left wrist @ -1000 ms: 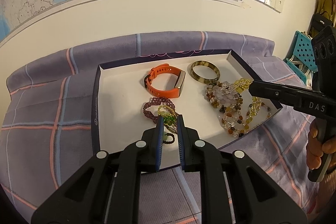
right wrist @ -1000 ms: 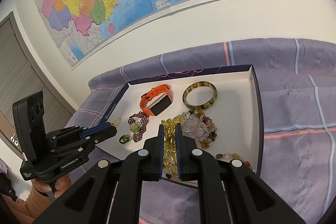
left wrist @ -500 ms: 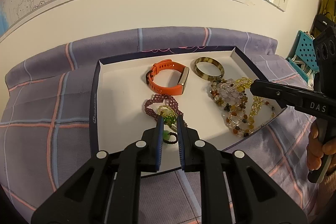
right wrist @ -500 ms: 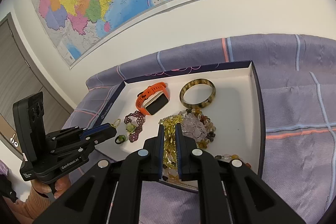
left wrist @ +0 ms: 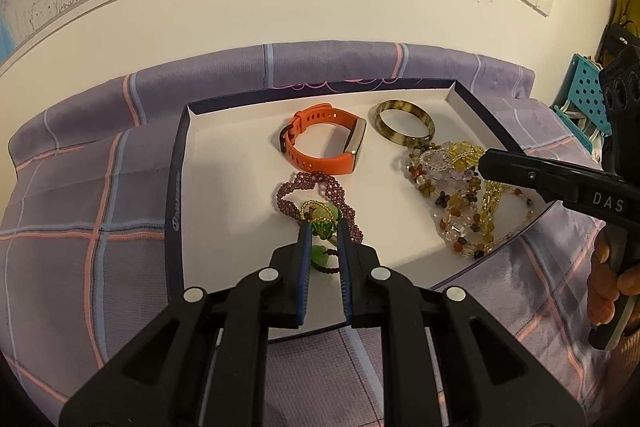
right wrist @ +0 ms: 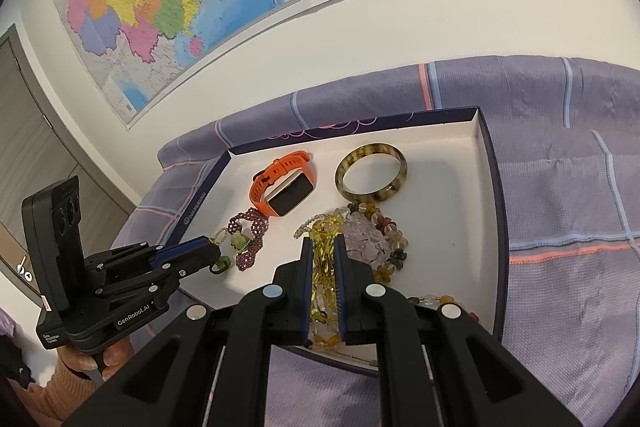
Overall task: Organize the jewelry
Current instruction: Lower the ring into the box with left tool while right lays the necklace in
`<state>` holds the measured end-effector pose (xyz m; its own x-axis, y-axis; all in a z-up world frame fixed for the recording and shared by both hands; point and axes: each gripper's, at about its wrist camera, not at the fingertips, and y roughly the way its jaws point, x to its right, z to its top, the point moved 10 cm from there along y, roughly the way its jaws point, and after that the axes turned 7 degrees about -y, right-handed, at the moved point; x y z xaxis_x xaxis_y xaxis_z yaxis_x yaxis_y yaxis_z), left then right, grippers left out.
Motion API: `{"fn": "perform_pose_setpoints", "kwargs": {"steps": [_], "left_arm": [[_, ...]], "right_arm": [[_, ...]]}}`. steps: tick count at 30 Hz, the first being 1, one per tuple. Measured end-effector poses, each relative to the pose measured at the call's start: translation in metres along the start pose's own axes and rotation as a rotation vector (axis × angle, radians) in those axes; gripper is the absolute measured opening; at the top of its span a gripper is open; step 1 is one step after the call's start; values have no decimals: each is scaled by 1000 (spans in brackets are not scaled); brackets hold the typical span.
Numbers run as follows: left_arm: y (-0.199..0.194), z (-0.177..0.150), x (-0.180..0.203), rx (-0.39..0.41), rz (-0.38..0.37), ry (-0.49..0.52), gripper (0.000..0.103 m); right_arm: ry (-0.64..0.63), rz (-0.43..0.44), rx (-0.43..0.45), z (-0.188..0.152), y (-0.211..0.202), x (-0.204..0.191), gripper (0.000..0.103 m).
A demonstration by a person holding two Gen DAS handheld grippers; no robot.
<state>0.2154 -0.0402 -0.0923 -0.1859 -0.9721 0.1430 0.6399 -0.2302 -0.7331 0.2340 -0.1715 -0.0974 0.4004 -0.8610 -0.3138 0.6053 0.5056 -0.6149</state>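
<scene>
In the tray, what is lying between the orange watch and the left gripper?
The purple bead bracelet with its green beaded charm lies between the orange watch and the left gripper. The left wrist view shows it best.

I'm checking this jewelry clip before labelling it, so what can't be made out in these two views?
- Green bead piece, left wrist view: the left gripper fingers hide its sides.
- Yellow bead strand, right wrist view: its near end runs behind the right gripper.
- Mixed bead pile, left wrist view: tangled, so separate pieces can't be counted.
- Tray near edge: both views, covered by gripper bodies.
</scene>
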Motion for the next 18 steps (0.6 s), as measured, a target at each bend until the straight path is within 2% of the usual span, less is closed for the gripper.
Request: {"fn": "perform_pose_setpoints", "kwargs": {"steps": [18], "left_arm": [[8,-7,-2,-25,12,0,15]], "right_arm": [[19,-29,-33,-9,12,11,10]]}}
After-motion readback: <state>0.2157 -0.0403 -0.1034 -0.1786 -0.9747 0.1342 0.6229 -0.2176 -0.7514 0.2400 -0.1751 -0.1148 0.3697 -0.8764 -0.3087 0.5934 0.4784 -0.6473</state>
